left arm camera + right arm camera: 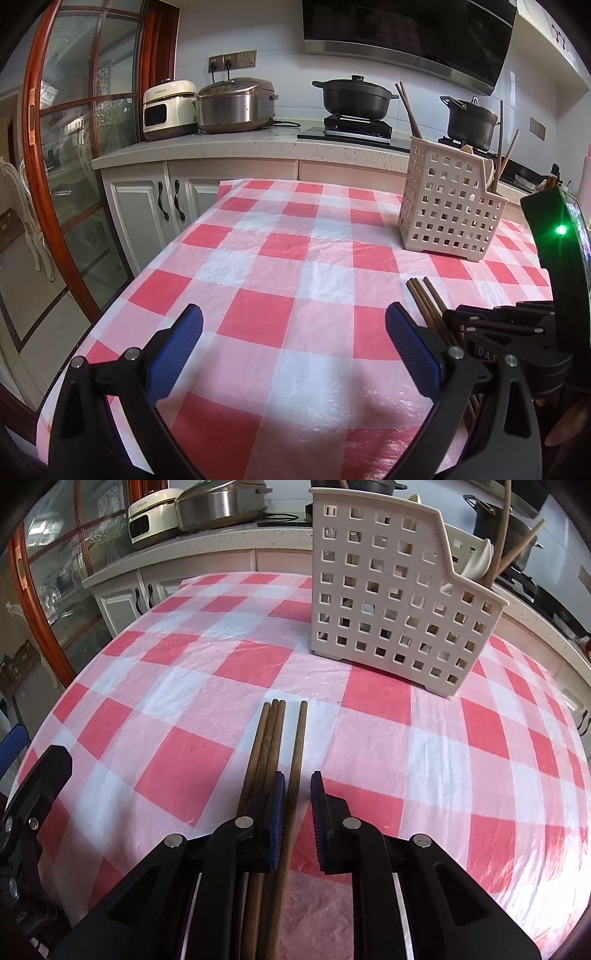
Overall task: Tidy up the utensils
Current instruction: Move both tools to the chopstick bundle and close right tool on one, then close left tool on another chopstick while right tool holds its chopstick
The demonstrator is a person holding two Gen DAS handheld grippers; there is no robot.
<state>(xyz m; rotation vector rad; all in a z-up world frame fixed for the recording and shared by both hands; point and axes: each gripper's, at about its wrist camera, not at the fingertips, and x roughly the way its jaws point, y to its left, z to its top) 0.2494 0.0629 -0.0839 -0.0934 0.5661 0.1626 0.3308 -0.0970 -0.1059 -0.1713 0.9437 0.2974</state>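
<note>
Several brown wooden chopsticks (pixel 271 731) lie side by side on the red-and-white checked tablecloth (pixel 177 768); they also show at the right of the left wrist view as chopsticks (pixel 428 302). My right gripper (pixel 297 775) points down at them. Its blue pads are drawn close together around the single rightmost chopstick (pixel 301 727), and the other three lie just outside the left pad. My left gripper (pixel 294 310) hovers open over bare cloth with nothing between its fingers. The white perforated utensil basket (pixel 399 602) stands upright beyond the chopsticks.
The basket (pixel 450 206) holds a few chopsticks and a pale spoon. Behind the table runs a counter (pixel 229 144) with two cookers and a stove with black pots. A glass door with a red frame (pixel 33 155) stands at the left.
</note>
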